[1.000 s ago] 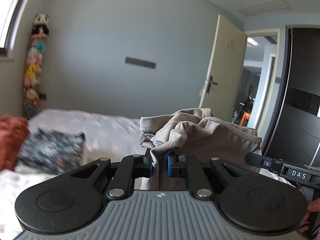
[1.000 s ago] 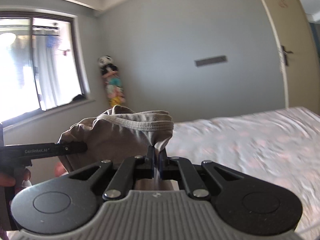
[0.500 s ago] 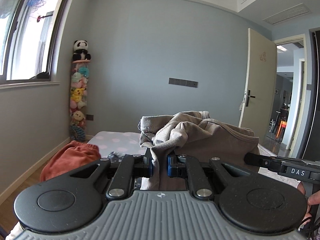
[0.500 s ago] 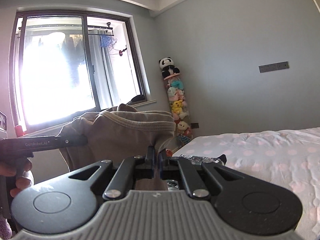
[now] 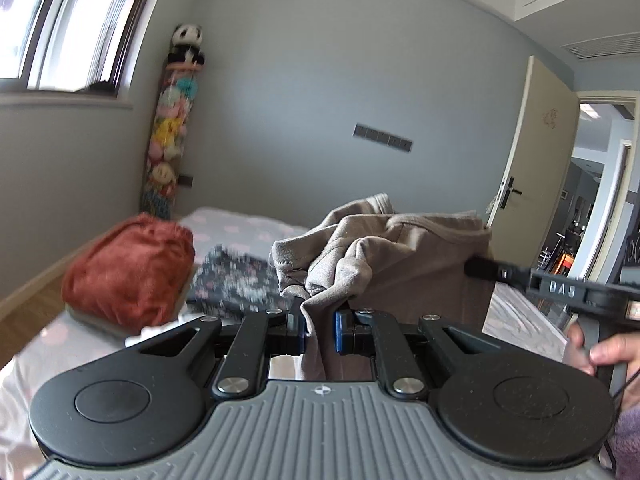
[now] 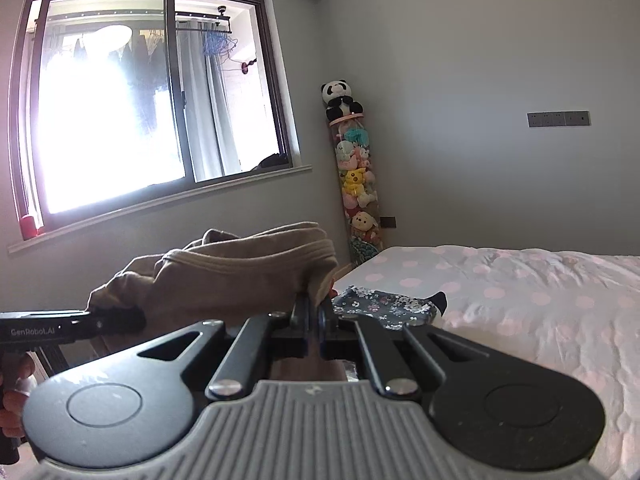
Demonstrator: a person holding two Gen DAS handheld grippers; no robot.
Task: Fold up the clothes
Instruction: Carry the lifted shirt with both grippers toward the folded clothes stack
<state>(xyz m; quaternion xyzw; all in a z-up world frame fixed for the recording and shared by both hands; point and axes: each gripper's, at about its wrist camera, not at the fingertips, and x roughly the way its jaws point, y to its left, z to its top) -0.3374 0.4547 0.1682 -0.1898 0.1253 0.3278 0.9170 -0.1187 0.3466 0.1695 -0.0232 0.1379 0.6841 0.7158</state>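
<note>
- Left gripper (image 5: 319,330) clamped on a bunched edge of the taupe garment (image 5: 404,264); right gripper (image 6: 314,322) pinching its other edge.
- Garment hangs mid-air, frame centre, crumpled, not folded.
- Lower left: rust-red bundle (image 5: 132,272) and floral garment (image 6: 386,306) lie folded on the bed (image 6: 520,300).

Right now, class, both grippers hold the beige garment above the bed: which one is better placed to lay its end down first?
Probably the right gripper: bare polka-dot bedding lies open beside it, whereas the left gripper faces the red bundle and floral garment. Both hold the beige garment.
</note>
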